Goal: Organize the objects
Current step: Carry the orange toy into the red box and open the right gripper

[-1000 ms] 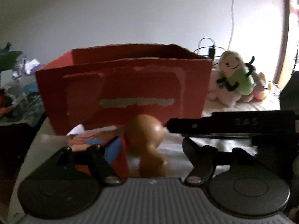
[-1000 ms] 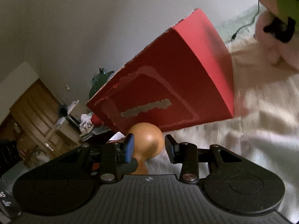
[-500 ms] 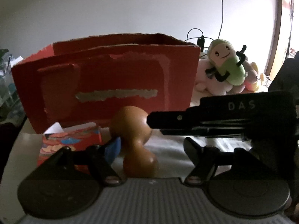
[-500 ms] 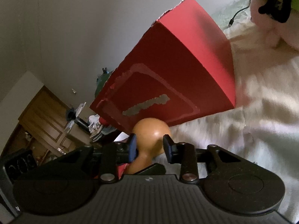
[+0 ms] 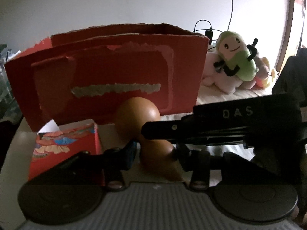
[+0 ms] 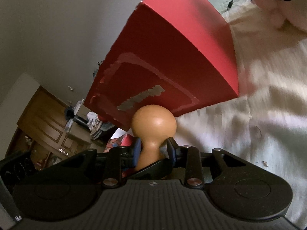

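Observation:
A brown gourd-shaped wooden piece (image 5: 137,115) stands on the white cover just in front of a tall red cardboard box (image 5: 115,67). My left gripper (image 5: 155,150) is shut on the gourd's lower bulb. In the right wrist view my right gripper (image 6: 153,147) is shut on the narrow neck of the gourd (image 6: 153,122), under its round head. The right gripper's black fingers (image 5: 172,127) reach in from the right across the left wrist view and hide part of the gourd. The red box (image 6: 172,48) rises right behind the gourd.
A small red box with a colourful print (image 5: 65,143) lies left of the gourd. Plush toys (image 5: 236,61) and a charger cable (image 5: 209,32) sit right of the red box. The white bed cover (image 6: 259,105) spreads right; a wooden cabinet (image 6: 44,115) stands far left.
Both grippers have closed: the right one slid down from the gourd's head onto its neck, and the left fingers came in onto the lower bulb. The left view shifted closer.

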Available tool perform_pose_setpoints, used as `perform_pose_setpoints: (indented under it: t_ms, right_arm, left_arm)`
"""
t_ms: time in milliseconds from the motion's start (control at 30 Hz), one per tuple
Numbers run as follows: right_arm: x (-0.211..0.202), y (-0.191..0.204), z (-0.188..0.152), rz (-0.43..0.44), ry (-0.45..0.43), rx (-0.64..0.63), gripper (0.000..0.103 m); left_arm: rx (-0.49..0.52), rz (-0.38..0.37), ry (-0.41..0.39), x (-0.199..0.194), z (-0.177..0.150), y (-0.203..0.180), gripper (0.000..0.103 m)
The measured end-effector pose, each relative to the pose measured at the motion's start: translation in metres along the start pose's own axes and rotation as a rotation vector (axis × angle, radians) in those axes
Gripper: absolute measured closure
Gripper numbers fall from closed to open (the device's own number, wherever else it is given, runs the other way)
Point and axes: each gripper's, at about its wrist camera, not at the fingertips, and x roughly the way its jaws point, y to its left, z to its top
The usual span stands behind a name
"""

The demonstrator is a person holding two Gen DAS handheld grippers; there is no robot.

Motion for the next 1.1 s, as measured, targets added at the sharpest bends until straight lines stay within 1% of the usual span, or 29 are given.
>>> perform_pose_setpoints:
  t_ms: [133, 167, 333, 400, 467, 533, 667, 767, 900, 1000, 1100]
  right_arm:
    - [-0.001, -0.003, 0.000, 0.002, 0.002, 0.013, 0.068]
    - [-0.001, -0.002, -0.001, 0.000, 0.002, 0.009, 0.068]
    - [0.000, -0.003, 0.003, 0.009, 0.016, 0.004, 0.068]
    - [-0.003, -0.006, 0.004, 0.028, 0.016, 0.011, 0.070]
    - [-0.006, -0.008, 0.004, 0.046, 0.014, 0.018, 0.075]
    - [-0.011, -0.008, 0.002, 0.050, 0.013, 0.026, 0.076]
    - [-0.028, -0.001, -0.005, 0.042, -0.008, 0.017, 0.076]
    - [-0.047, 0.008, -0.009, 0.048, -0.040, 0.004, 0.076]
    - [-0.070, 0.020, -0.014, 0.036, -0.088, -0.024, 0.076]
    - [-0.088, 0.028, -0.011, 0.037, -0.123, -0.035, 0.076]
    - [-0.099, 0.043, -0.002, 0.047, -0.170, -0.064, 0.076]
  left_arm:
    - [0.006, 0.007, 0.001, 0.002, 0.000, -0.002, 0.058]
    - [0.005, 0.008, 0.000, 0.001, 0.000, -0.002, 0.060]
    - [0.012, 0.015, -0.007, -0.001, -0.002, -0.006, 0.061]
    - [0.002, 0.016, -0.012, -0.004, -0.002, -0.006, 0.061]
    - [-0.007, 0.007, -0.016, -0.008, -0.002, -0.006, 0.060]
    - [-0.015, -0.007, -0.010, -0.013, -0.001, -0.006, 0.060]
    - [0.016, -0.016, -0.029, -0.028, -0.005, -0.016, 0.060]
    - [0.041, -0.025, -0.064, -0.043, -0.005, -0.025, 0.060]
    - [0.053, -0.072, -0.097, -0.061, -0.001, -0.034, 0.060]
    - [0.075, -0.099, -0.125, -0.074, 0.006, -0.042, 0.060]
    - [0.116, -0.110, -0.173, -0.090, 0.018, -0.050, 0.060]
